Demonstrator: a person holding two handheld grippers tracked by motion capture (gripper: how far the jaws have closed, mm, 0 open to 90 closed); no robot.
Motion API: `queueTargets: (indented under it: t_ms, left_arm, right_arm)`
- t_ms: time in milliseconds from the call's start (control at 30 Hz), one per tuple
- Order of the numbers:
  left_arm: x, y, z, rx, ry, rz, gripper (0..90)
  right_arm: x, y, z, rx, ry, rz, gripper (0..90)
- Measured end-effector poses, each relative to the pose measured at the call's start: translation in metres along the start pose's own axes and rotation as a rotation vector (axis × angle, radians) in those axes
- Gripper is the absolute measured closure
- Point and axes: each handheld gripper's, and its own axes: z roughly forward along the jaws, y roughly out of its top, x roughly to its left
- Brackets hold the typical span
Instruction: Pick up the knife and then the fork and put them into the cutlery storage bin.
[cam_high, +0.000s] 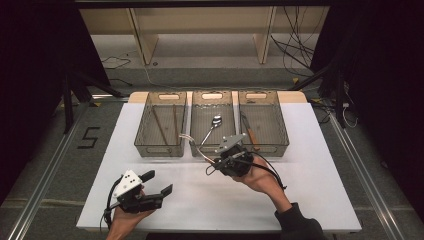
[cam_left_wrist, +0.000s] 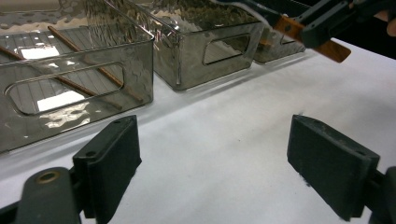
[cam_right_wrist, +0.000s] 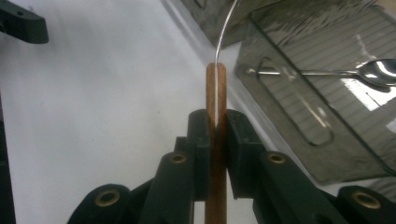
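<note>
Cutlery sorting, read from left to right. At far left, left gripper (cam_high: 159, 182): jaws wide apart, nothing between them, low over white table (cam_high: 300, 190) near its front edge. Beyond it, left bin (cam_high: 142, 125) with a pair of brown chopsticks (cam_high: 160, 125); then middle bin (cam_high: 192, 120) with a steel spoon (cam_high: 212, 125). Over the front wall of that middle bin, off the table, the wooden-handled utensil (cam_high: 195, 146): slim reddish-brown handle with flat sides and small rivets, then a thin bright steel stem curving away; working end too small to make out. Probably light and stiff, with the steel part slick and hard to pinch, the wood far less so. Best taken on the flat handle faces, roughly as now; likely to pivot or droop if pinched near the very end. Just to the right, right gripper (cam_high: 214, 162): jaws clamped together on that handle, wood standing out past the pads on both sides. At far right, right bin (cam_high: 285, 125) with a wooden-handled knife-like piece (cam_high: 250, 132) lying inside.
</note>
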Motion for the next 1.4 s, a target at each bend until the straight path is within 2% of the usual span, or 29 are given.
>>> queueTargets:
  t_ms: [433, 733, 1033, 1100, 1167, 1400]
  left_arm:
    - [0.0, 0.0, 0.0, -0.001, 0.0, 0.001, 16.8]
    - [0.0, 0.0, 0.0, -0.001, 0.003, -0.001, 16.8]
    - [0.0, 0.0, 0.0, 0.0, 0.004, -0.002, 16.8]
    - [0.0, 0.0, 0.001, -0.003, 0.006, -0.004, 16.8]
    - [0.0, 0.0, 0.001, 0.0, 0.006, 0.0, 16.8]
    - [0.0, 0.0, 0.0, -0.001, 0.007, 0.001, 16.8]
  right_arm:
    - [-0.028, -0.009, -0.024, -0.057, -0.068, 0.093, 81.5]
    - [-0.045, -0.015, -0.033, -0.07, -0.102, 0.154, 81.5]
    - [-0.083, -0.025, -0.049, -0.104, -0.176, 0.285, 81.6]
    - [-0.091, -0.026, -0.05, -0.107, -0.211, 0.306, 81.5]
    - [-0.099, -0.026, -0.05, -0.095, -0.248, 0.325, 81.6]
    - [-0.12, -0.028, -0.044, -0.068, -0.29, 0.396, 81.5]
